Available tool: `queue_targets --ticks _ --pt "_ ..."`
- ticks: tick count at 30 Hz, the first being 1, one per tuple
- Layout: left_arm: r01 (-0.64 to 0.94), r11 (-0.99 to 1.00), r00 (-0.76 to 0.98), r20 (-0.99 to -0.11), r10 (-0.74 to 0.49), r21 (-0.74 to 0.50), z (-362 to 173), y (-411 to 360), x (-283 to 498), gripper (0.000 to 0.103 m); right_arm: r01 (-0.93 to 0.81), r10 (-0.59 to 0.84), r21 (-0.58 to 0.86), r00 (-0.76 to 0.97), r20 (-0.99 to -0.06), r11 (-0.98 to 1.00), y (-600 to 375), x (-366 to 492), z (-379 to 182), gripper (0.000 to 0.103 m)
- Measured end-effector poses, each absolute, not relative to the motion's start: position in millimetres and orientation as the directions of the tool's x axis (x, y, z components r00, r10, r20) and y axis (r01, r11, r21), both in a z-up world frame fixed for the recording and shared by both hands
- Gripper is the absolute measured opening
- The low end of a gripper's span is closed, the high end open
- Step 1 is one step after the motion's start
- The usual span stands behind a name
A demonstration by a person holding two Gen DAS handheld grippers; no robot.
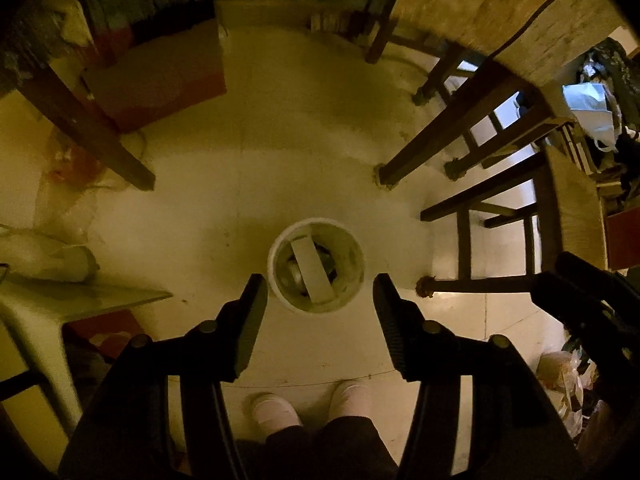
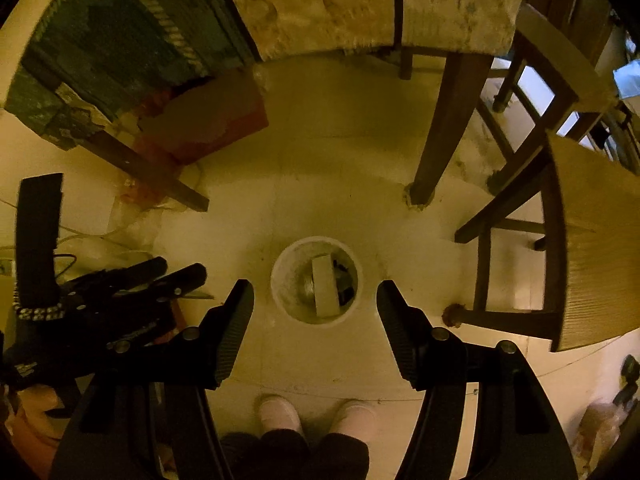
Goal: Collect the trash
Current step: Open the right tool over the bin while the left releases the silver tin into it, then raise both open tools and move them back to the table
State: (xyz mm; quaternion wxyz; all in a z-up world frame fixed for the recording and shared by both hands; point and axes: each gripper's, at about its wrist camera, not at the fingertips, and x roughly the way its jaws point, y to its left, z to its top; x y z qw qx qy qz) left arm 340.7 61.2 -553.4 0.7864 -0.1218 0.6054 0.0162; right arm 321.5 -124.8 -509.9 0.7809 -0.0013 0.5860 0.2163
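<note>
A white round bin stands on the pale floor, straight below both grippers. Inside it lie a pale flat strip and some dark scraps. My left gripper hangs over the bin, open, with nothing between its fingers. My right gripper hangs beside it, also open and holding nothing. In the left wrist view the right gripper shows at the right edge. In the right wrist view the left gripper shows at the left.
Dark wooden chair legs and a rung frame stand right of the bin. A red-and-white box lies at the back left, clear plastic bags at the left. The person's pale shoes stand near the bin.
</note>
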Motion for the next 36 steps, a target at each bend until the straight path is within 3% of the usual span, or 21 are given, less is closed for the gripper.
queue_targets --ticks 17,25,36 --pt "-0.082 0.986 0.498 -0.863 -0.087 -0.147 -304.0 63.4 292.8 0.054 -0.381 0.412 0.261 0.4 -0.818 0.887 -128.8 283.3 -295.0 0.06" --pt "-0.028 0.993 0.662 -0.747 -0.067 -0.113 -179.0 62.3 265.8 0.054 -0.403 0.431 0.23 0.531 -0.729 0.886 -130.3 262.2 -196.3 0.06" --pt "0.03 0.995 0.822 -0.563 -0.08 -0.098 -61.5 73.0 214.6 0.054 -0.384 0.427 0.203 0.699 -0.574 0.901 -137.4 211.1 -91.7 0.06"
